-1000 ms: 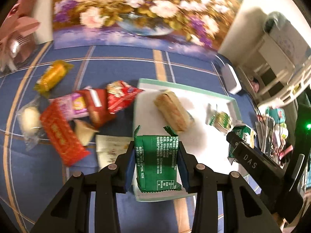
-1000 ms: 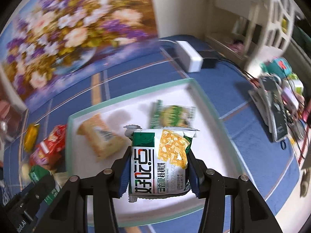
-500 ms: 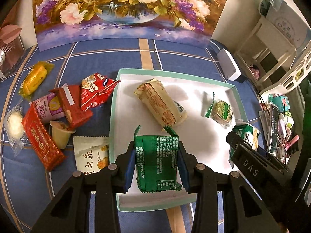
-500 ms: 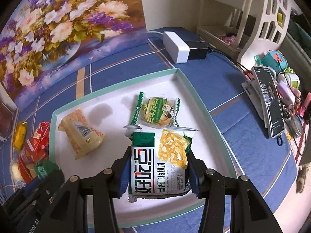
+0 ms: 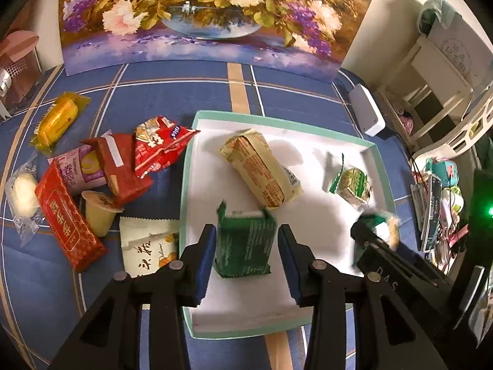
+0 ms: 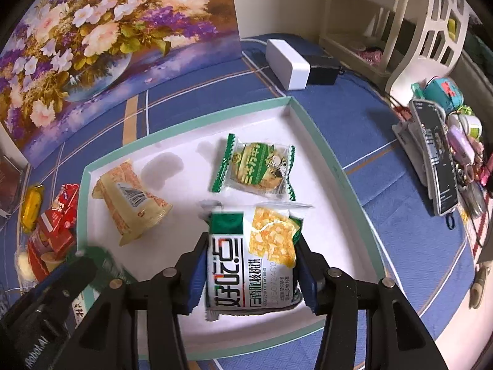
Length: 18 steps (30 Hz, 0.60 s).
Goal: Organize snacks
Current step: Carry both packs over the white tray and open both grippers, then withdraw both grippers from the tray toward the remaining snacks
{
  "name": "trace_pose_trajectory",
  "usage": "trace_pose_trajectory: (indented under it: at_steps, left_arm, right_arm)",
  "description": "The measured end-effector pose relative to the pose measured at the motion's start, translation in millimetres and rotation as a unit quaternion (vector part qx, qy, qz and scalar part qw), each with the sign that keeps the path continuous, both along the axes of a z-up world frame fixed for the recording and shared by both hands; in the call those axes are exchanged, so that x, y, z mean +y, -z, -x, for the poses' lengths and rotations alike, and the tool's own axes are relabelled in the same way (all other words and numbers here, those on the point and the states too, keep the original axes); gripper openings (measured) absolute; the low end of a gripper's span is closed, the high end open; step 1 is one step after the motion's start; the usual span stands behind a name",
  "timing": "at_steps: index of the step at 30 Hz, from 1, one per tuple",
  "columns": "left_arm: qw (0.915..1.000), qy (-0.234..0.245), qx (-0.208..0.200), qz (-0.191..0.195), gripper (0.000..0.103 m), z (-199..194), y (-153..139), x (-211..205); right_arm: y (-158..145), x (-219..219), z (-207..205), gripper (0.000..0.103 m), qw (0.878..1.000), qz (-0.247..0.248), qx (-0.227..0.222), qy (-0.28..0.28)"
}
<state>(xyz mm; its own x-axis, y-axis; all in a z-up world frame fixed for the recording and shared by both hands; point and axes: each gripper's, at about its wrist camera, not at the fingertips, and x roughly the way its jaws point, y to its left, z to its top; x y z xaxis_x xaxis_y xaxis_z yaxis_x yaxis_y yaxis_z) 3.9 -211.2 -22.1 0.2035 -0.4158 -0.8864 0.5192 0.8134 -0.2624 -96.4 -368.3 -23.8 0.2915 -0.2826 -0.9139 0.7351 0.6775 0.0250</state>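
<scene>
In the left wrist view the left gripper (image 5: 246, 243) has its fingers (image 5: 205, 256) opening. A gap now shows on both sides of the dark green packet (image 5: 245, 242), where half a second ago the blue pads pinched it flat. The packet is no longer held; it sits low in the centre of the frame over the white floor of the tray (image 5: 308, 123), tipped slightly, and whether it has fully landed cannot be told.

In the right wrist view the right gripper (image 6: 251, 262) is opening too. The white and green biscuit packet (image 6: 251, 256) still fills the space between the fingers (image 6: 197, 271), and the pads look to touch its edges, so the grip seems to be loosening rather than gone. It hangs over the lower middle of the tray (image 6: 323, 154).

Compared with a second ago, both hands have settled over the tray and begun to release together. This looks like the drop-off step for two snacks at once.

Already in the tray are a tan wrapped cake (image 5: 262, 169) in the middle and a small green-edged packet (image 6: 255, 168) toward the upper right. Outside it, at the left of the left wrist view, a heap remains on the blue checked cloth (image 5: 154, 92) of the bench: red packets (image 5: 160, 145), a yellow one (image 5: 57, 120), a jelly cup (image 5: 98, 212) and a white sachet (image 5: 148, 243). Judging by that pile, the sorting is under halfway.
</scene>
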Motion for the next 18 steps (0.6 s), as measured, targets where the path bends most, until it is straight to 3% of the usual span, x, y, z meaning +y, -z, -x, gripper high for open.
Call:
trace_pose_trajectory:
  at_steps: [1,2,9,13,18]
  left_arm:
    - [1.0,-0.003,-0.003,0.0,0.061,-0.8,-1.8,1.4]
    - [1.0,-0.006,-0.006,-0.001,0.067,-1.5,-3.3,3.0]
    - [0.999,-0.031,-0.019,-0.026,0.068,-10.7,-7.4,17.0]
    - [0.9978,-0.048,-0.021,-0.04,0.08,-17.0,-7.3,26.7]
    - [0.9955,-0.077,-0.03,-0.048,0.081,-28.7,-11.9,46.4]
  right_arm:
    - [-0.3,0.4,-0.2,0.06,1.0,0.001,0.0,-0.001]
    - [-1.0,0.9,-0.8,0.061,1.0,0.004,0.001,-0.003]
    - [-5.5,3.3,-1.9,0.071,1.0,0.007,-0.012,-0.014]
    - [-7.0,8.3,-4.8,0.071,1.0,0.013,-0.012,-0.022]
    - [-11.4,18.5,-12.4,0.075,0.999,0.014,-0.021,-0.039]
